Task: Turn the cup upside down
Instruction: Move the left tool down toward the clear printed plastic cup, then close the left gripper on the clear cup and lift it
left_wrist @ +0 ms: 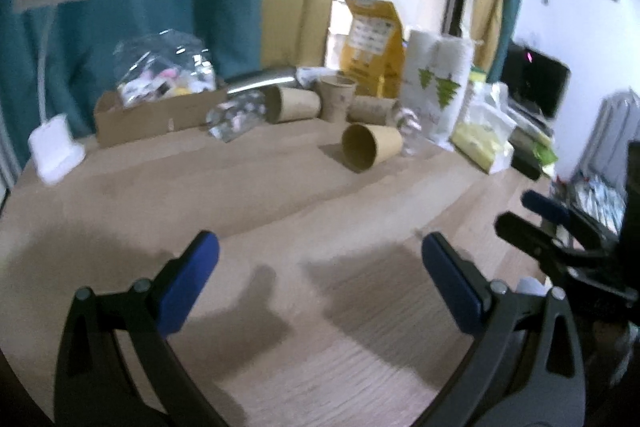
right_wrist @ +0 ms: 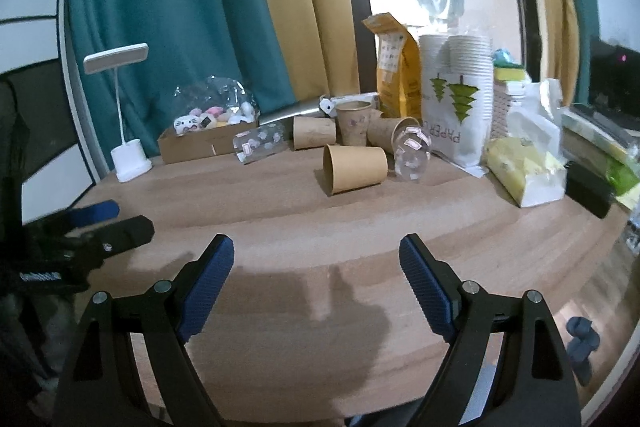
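Brown paper cup [right_wrist: 355, 167] lying on its side mid wood-grain table [right_wrist: 280, 227], mouth leftward, clear plastic cup [right_wrist: 412, 154] beside it, left gripper [left_wrist: 320, 283] and right gripper [right_wrist: 316, 283] spread wide, empty, ribbed blue pads [right_wrist: 208, 291], left view blurred

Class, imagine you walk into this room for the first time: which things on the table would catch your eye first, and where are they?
A brown paper cup lies on its side alone near the middle of the wooden table, its mouth turned left. Behind it stands a white bag of stacked cups printed with green trees, beside a yellow pouch. In the foreground the right claw gapes open over bare wood, and so does the left claw.
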A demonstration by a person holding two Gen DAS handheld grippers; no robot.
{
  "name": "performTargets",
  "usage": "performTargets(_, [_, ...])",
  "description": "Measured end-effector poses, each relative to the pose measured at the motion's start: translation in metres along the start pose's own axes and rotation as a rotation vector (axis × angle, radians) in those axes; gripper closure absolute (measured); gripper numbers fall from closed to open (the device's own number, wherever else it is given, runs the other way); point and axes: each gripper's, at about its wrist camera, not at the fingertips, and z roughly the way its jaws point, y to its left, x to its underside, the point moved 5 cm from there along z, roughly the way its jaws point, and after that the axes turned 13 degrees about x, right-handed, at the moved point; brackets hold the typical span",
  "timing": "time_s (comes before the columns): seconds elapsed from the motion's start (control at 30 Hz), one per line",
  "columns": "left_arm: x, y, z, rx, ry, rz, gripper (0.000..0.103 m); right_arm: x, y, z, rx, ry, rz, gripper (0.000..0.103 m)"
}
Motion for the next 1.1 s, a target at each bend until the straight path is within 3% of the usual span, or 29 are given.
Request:
performTargets(0.27, [-0.089, 0.015, 0.042, -0.04, 0.125, 0.112, 0.001, -0.056, -0.046, 0.066, -0.013, 0.171, 0.073, 0.016])
performTargets(0.4, [-0.121, 0.037, 0.092, -0.084, 0.212, 0.179, 0.001, -0.07, -0.065, 0.1, -0.032, 0.25, 0.121, 0.016])
performTargets(0.53, [-0.145, 0.074, 0.152, -0.179, 0.294, 0.217, 0.001, -0.078, -0.077, 0.124, -0.041, 0.292, 0.164, 0.016])
performTargets(0.73, [-0.153, 0.125, 0.223, -0.3, 0.428, 0.268, 0.001, -0.071, -0.076, 0.146, -0.067, 0.337, 0.185, 0.016])
performTargets(0.8, [-0.15, 0.149, 0.243, -0.328, 0.479, 0.235, 0.001, -0.068, -0.076, 0.15, -0.077, 0.347, 0.186, 0.016])
performTargets(0.9, [-0.148, 0.163, 0.257, -0.347, 0.49, 0.242, 0.002, -0.064, -0.079, 0.154, -0.08, 0.354, 0.182, 0.016])
performTargets(1.07, [-0.138, 0.168, 0.276, -0.348, 0.548, 0.306, 0.019, -0.056, -0.084, 0.16, -0.079, 0.367, 0.202, 0.016])
performTargets(1.1, [-0.135, 0.169, 0.28, -0.356, 0.56, 0.317, 0.028, -0.055, -0.085, 0.16, -0.079, 0.368, 0.204, 0.016])
